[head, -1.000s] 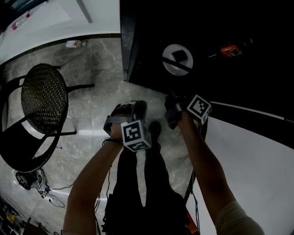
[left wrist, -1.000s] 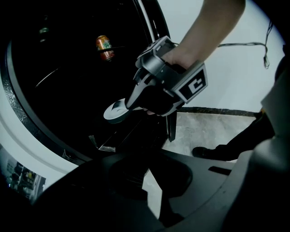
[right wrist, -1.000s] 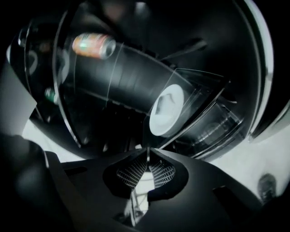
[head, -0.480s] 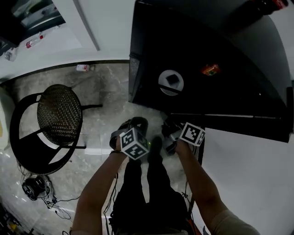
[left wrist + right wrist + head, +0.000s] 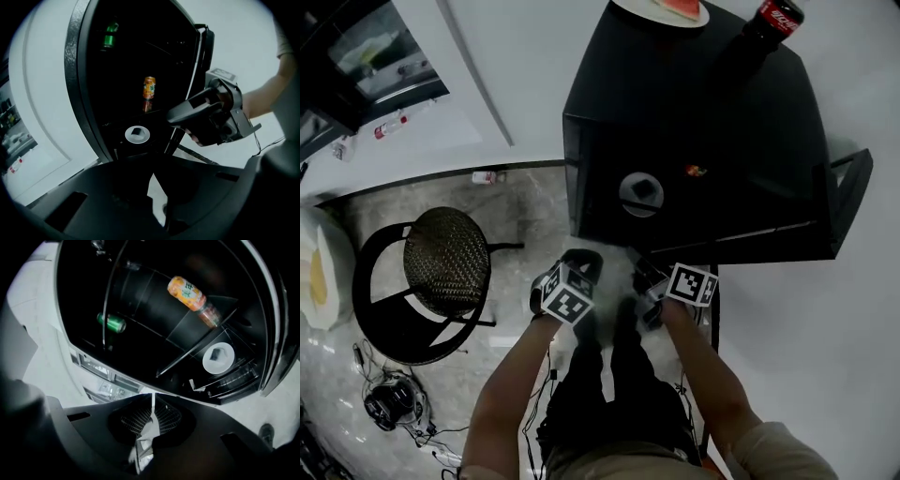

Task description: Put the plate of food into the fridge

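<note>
A white plate point(image 5: 640, 194) with a dark piece of food rests on the low shelf inside the open black fridge point(image 5: 694, 112); the same plate point(image 5: 137, 134) point(image 5: 218, 358) appears in both gripper views. Another plate with watermelon point(image 5: 661, 9) stands on the fridge top. My left gripper point(image 5: 579, 261) point(image 5: 152, 177) and right gripper point(image 5: 645, 278) point(image 5: 153, 399) hover side by side in front of the fridge opening, both shut and empty, apart from the plate. The left gripper view also catches the right gripper point(image 5: 206, 115).
An orange drink bottle point(image 5: 192, 296) and a green can point(image 5: 111, 322) stand on the fridge's upper shelves. A cola bottle point(image 5: 769, 21) is on the fridge top. The fridge door point(image 5: 848, 187) stands open at right. A black mesh chair point(image 5: 445, 258) and floor cables point(image 5: 392, 398) lie left.
Both hands have risen, away from the low shelf. The head view has pulled back, so the fridge top with the watermelon plate and cola bottle now shows. The jaws stay shut.
</note>
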{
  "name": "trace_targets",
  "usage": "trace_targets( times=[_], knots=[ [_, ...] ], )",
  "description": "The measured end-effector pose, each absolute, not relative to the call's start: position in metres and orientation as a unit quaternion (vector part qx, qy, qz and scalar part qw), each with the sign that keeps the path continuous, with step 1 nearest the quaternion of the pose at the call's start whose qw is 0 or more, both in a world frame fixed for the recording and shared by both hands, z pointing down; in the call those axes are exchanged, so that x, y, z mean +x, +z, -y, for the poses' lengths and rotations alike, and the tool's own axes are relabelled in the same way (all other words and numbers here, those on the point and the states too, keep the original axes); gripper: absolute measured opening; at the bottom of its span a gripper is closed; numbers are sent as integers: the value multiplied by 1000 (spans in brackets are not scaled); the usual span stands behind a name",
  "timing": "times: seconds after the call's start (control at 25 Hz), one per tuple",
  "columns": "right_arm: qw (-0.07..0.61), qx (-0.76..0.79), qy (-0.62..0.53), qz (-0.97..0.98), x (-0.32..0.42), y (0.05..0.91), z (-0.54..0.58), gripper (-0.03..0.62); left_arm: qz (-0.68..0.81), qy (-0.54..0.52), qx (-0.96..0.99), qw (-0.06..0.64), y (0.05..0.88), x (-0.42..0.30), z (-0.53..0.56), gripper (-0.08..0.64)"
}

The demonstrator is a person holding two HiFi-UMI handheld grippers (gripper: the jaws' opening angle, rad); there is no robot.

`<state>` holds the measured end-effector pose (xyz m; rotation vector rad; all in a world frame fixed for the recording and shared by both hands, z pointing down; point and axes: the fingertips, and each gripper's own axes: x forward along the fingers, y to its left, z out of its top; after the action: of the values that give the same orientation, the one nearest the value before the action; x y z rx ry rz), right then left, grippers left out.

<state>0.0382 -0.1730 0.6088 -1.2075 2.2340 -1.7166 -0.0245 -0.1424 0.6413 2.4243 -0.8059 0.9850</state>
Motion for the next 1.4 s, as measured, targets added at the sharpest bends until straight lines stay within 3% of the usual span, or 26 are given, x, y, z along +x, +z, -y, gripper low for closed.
trace_targets(
  times=[0.52,0.88,1.16,1.4],
  knots=[
    [60,-372,-567,-732,33,548,150,32,313,326,874,179,569,-25,155,9],
    [0,-344,-535,-771,6,519,126,32,316,292,891,148,521,-28,156,9],
    [-110,-312,-456,-826,-28,512,93,32,315,291,893,138,508,-45,132,9],
    [-167,-281,-391,-860,-50,495,74,32,309,290,895,140,494,-50,117,9]
  ],
)
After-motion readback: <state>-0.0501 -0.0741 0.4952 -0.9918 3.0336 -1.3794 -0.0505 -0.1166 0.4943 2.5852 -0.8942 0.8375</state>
